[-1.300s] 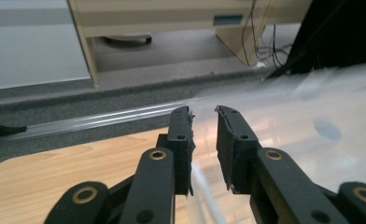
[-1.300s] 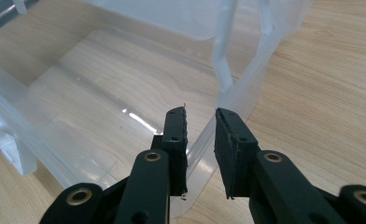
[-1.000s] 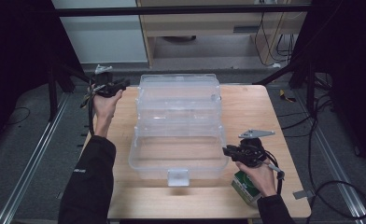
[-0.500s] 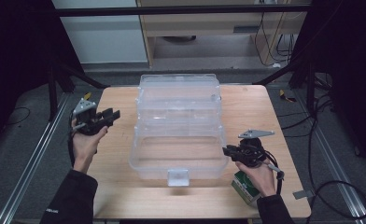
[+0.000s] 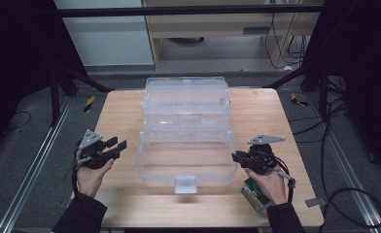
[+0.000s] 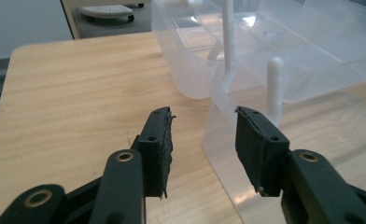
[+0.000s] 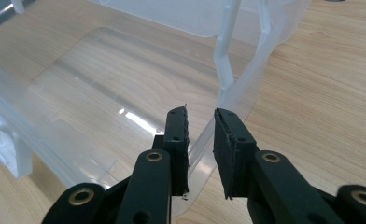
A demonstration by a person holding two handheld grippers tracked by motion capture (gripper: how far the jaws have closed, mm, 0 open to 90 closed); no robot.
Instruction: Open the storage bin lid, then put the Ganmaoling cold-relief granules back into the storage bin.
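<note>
free: bare table (image 5: 120,114) left | blocked: clear box (image 5: 186,131) centre, carton (image 5: 255,195)

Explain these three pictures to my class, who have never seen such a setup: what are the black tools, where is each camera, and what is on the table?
There is no robot here. A person holds a two-jaw gripper in each hand. The high view looks down from above. Each of the other two views comes from a camera riding on one gripper, looking along its black jaws.

On the wooden table stands a clear plastic storage box, folded open into tiers. A small green carton lies by the right hand.

The left gripper sits left of the box. Its jaws have just been opening, and nothing is between them. The right gripper has its jaws on either side of the box's near right rim. Whether they pinch it is unclear.
</note>
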